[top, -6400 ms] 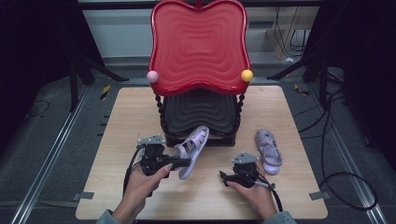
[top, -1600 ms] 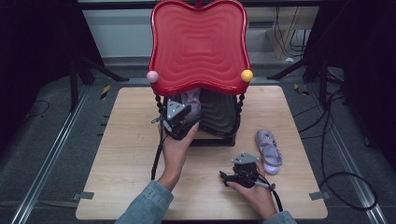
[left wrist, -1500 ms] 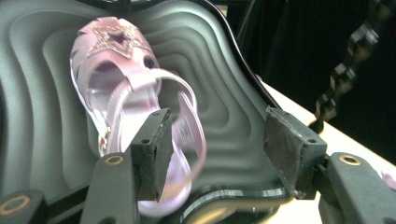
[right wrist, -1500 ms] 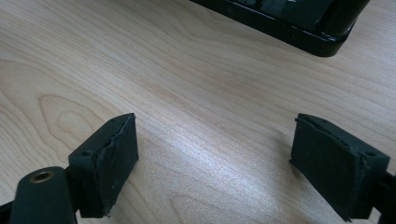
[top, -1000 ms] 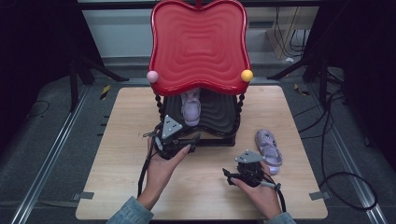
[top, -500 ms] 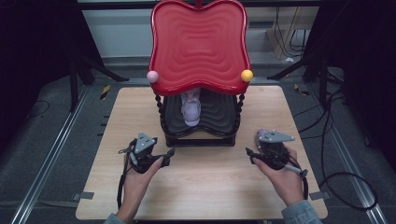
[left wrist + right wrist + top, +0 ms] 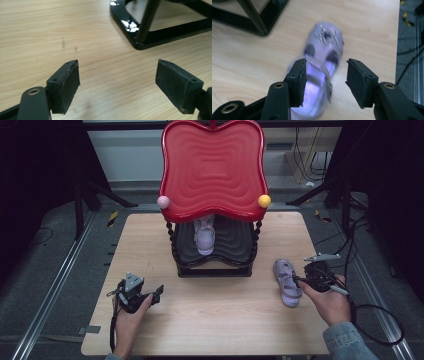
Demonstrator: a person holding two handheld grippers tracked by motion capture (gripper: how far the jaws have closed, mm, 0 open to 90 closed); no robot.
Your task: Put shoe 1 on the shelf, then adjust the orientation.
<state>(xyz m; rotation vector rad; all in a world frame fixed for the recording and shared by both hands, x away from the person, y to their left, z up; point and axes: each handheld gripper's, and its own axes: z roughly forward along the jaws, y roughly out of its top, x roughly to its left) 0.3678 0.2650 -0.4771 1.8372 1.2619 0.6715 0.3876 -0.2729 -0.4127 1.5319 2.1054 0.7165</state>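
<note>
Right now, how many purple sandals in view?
2. One sandal sits on the lower shelf of the red rack, toe toward the person. The other sandal lies on the table right of the rack, between the right gripper's jaws.

No legible text, labels, brands, numbers or signs.
Checked surfaces, all blank: glossy red wavy-edged plastic shelf top [image 7: 212, 167], black lower shelf [image 7: 235, 242], pale lilac child's sandals [image 7: 286, 281], light wooden tabletop [image 7: 225, 315], black rubber-padded gripper jaws. Yellow-and-black striped marker strip on grey floor [image 7: 113, 218] is a hazard pattern only, no characters on it. The sandal in the right gripper view is blurred; any print on it cannot be told.
</note>
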